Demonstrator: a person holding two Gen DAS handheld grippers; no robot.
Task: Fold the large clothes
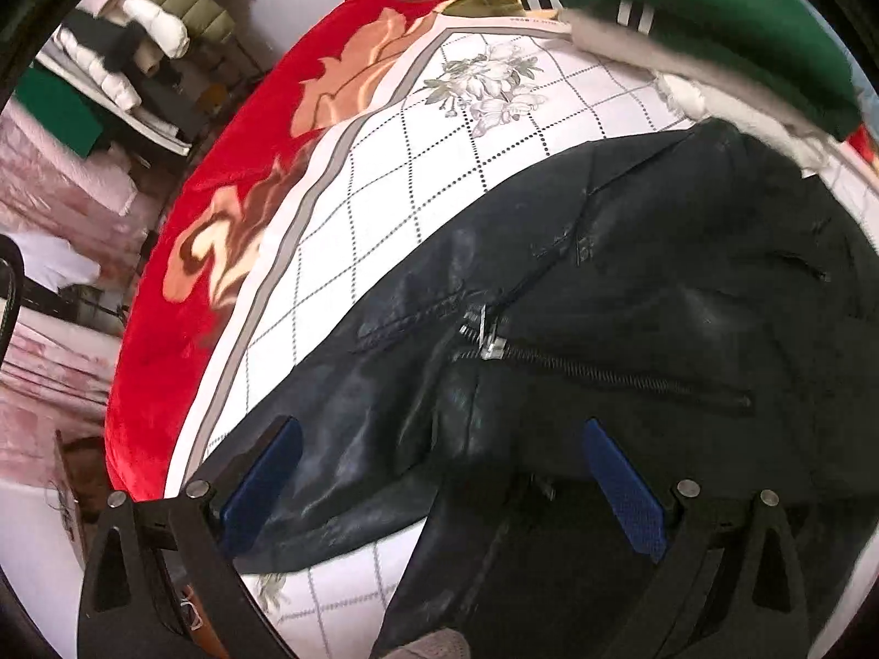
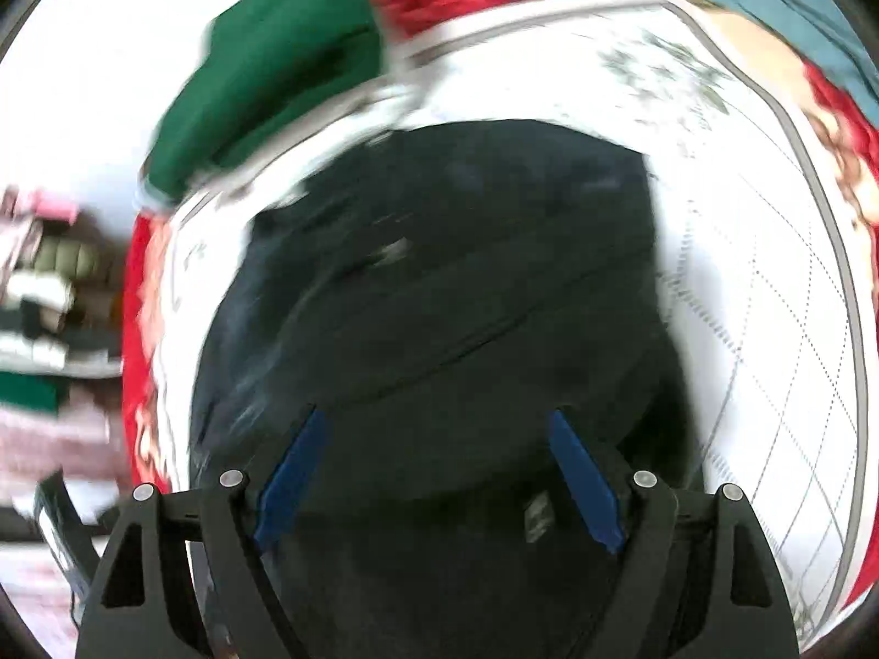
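A black leather-look jacket with a silver metal zipper (image 1: 632,285) lies spread on a bed covered by a white sheet with a dotted diamond grid and grey flower prints (image 1: 439,126), and it fills the lower right half of the left wrist view. Its zipper pull (image 1: 489,340) sits near the middle of that frame, with the teeth running off to the right. The left gripper (image 1: 439,489) points down at the jacket from the bottom edge; its blue-padded fingers (image 1: 263,483) stand wide apart with the shiny black fabric below the gap, and nothing is pinched between them. A red plush blanket with orange flowers (image 1: 181,296) borders the sheet along the left, and a folded green garment with black-and-white striped cuffs (image 1: 703,16) rests at the upper right. Stacked clothes (image 1: 137,44) show in the upper left corner. The right wrist view is blurred. There the same black jacket (image 2: 439,285) fills the centre, the green garment (image 2: 274,66) sits at the upper left, and the white sheet (image 2: 741,274) spreads to the right. The right gripper (image 2: 439,472) is open, its blue fingers (image 2: 582,472) spread over the jacket without clamping it.
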